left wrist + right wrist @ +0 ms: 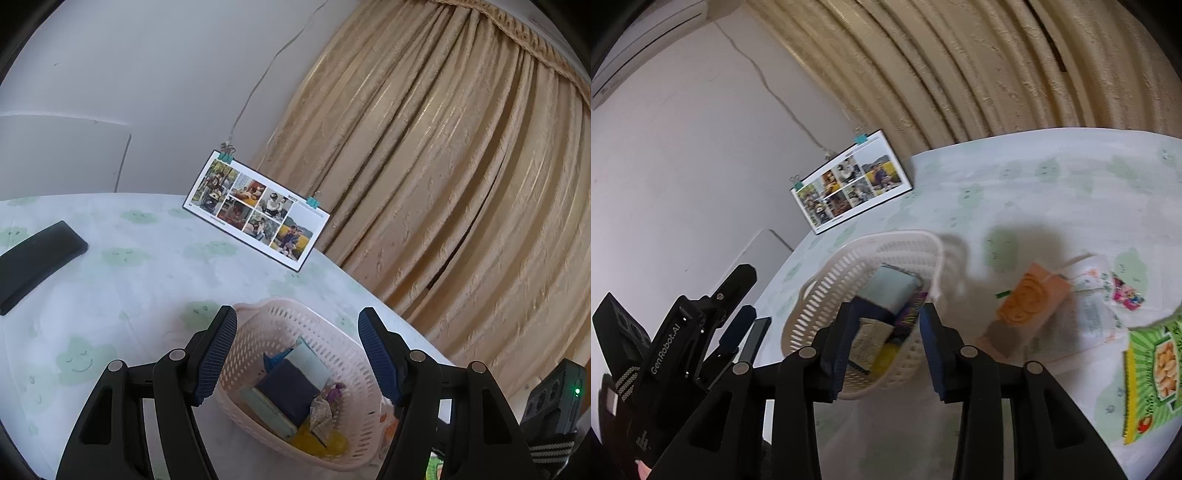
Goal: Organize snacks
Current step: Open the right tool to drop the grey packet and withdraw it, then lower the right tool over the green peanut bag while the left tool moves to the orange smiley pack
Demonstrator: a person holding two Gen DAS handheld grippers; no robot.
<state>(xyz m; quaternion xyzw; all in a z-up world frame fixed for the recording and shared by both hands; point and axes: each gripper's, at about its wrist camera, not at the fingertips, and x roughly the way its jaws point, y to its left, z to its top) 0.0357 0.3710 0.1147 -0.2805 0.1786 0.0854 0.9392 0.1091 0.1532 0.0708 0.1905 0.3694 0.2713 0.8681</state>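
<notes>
In the left wrist view the left gripper (297, 354) fills the bottom of the frame, its blue-padded jaws spread wide with nothing between them, hovering above a pale pink slotted plastic basket (258, 325) at lower centre. The basket sits on a table covered by a white cloth printed with green smiling clouds (122, 280) and holds a dark navy packet (291, 391), a pale blue-green packet (310, 360), a yellow wrapper (321, 443) and a small purple-tinted item that is too small to identify. A black flat object (37, 258) lies at the left edge of the frame, a photo collage board (255, 210) hung by teal binder clips stands at centre, and a tan curtain (461, 166) fills the right side. In the right wrist view the right gripper (882, 350) is at bottom centre, jaws apart and empty, straddling the near rim of the basket (820, 317). To the right on the cloth lie an orange snack packet (1030, 299), a white wrapper (1093, 314) touching it, and a green snack bag (1152, 376) at the right edge. The left gripper (738, 317) shows at lower left, beside the basket.
</notes>
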